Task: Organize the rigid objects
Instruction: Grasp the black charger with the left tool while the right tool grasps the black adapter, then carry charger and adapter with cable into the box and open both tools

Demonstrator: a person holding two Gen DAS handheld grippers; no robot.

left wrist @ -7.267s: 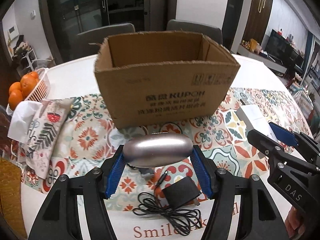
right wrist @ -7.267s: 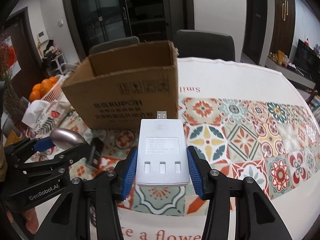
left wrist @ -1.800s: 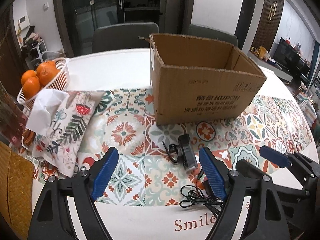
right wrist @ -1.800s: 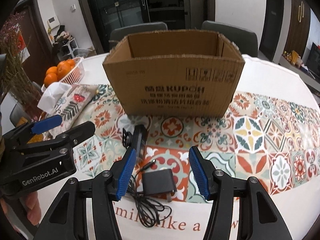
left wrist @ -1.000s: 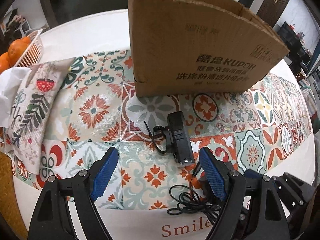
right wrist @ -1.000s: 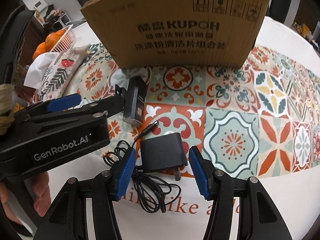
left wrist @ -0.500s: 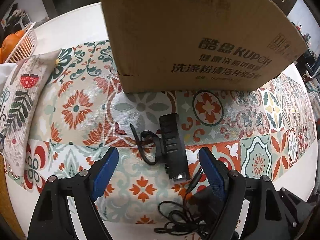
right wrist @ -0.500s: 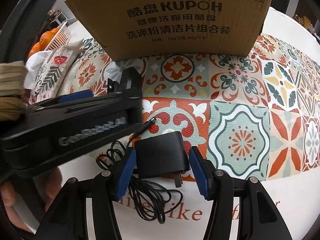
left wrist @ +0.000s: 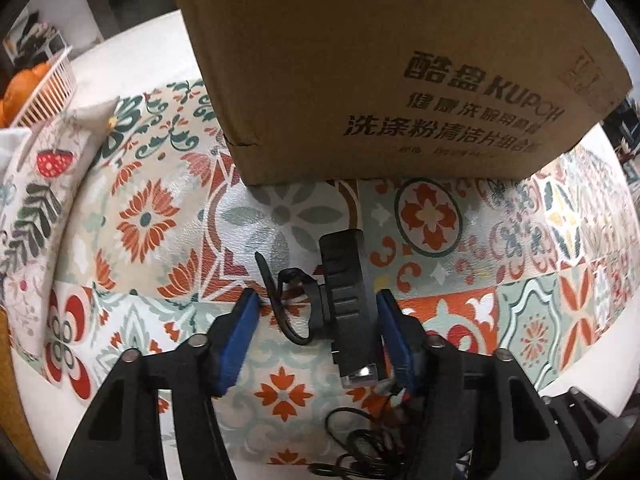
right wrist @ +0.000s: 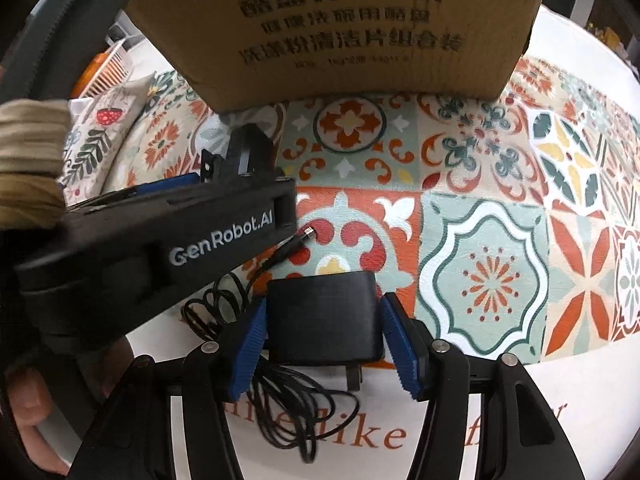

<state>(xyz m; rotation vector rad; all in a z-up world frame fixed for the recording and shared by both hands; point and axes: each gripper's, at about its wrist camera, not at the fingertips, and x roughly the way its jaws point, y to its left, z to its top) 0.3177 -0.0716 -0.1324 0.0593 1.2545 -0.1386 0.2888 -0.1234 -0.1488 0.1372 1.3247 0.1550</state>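
Observation:
A black bike light with a strap mount [left wrist: 347, 304] lies on the patterned mat just in front of the cardboard box [left wrist: 384, 64]. My left gripper [left wrist: 316, 336] is open, its blue pads on either side of the light, the right pad close to it. In the right wrist view a black power adapter [right wrist: 323, 317] with a coiled cable [right wrist: 288, 408] lies on the mat's front edge. My right gripper [right wrist: 322, 344] straddles it with its pads very near both sides. The left gripper's body [right wrist: 160, 248] crosses the left of that view, over the light [right wrist: 250, 152].
A patterned pouch [left wrist: 36, 184] and a white basket of oranges [left wrist: 40, 92] sit at the left. The box [right wrist: 340, 28] stands right behind both objects. The white tablecloth with printed lettering [right wrist: 360, 436] runs along the near edge.
Both grippers have dropped lower and moved forward onto their objects. Their pads have narrowed around the light and the adapter.

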